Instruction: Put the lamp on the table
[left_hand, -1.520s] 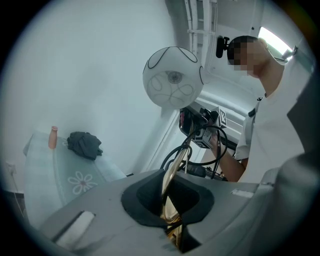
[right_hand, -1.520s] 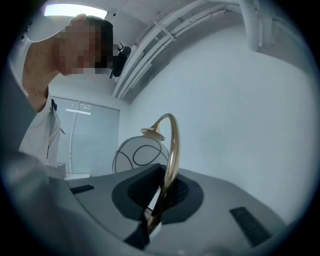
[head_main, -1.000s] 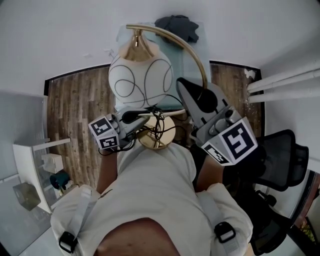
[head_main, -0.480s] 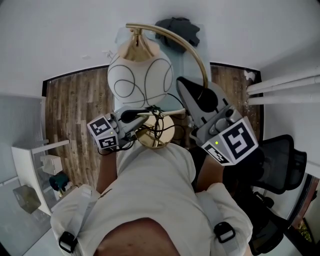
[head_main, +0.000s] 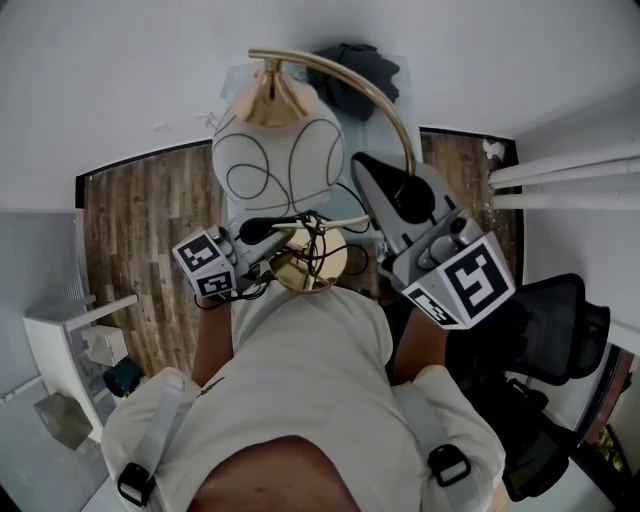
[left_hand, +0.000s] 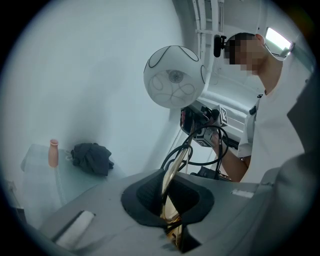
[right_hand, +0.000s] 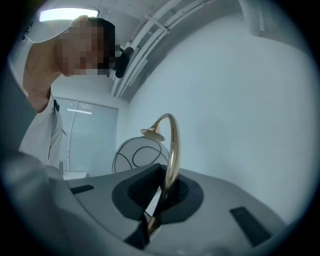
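Observation:
The lamp has a white globe (head_main: 278, 160) with black lines, a curved gold stem (head_main: 385, 100) and a round gold base (head_main: 310, 265); it hangs in the air in front of me. My left gripper (head_main: 290, 228) is shut on the stem low down, near the base and a tangle of black cable. In the left gripper view the gold stem (left_hand: 172, 165) runs between the left gripper's (left_hand: 167, 200) pads. My right gripper (head_main: 395, 195) is shut on the stem higher up, as the right gripper (right_hand: 162, 197) view shows. A glass table (head_main: 360, 120) stands beyond the lamp against the wall.
A dark cloth (head_main: 355, 60) lies at the table's far end, with a pink bottle (left_hand: 53, 152) near it. A black office chair (head_main: 555, 330) stands at the right, a white shelf (head_main: 70, 330) at the left, and white pipes (head_main: 570, 170) run along the right wall.
The lamp and both grippers have moved together a little towards the wall and table. The shelf and floor have slid back in view. Both grips are the same.

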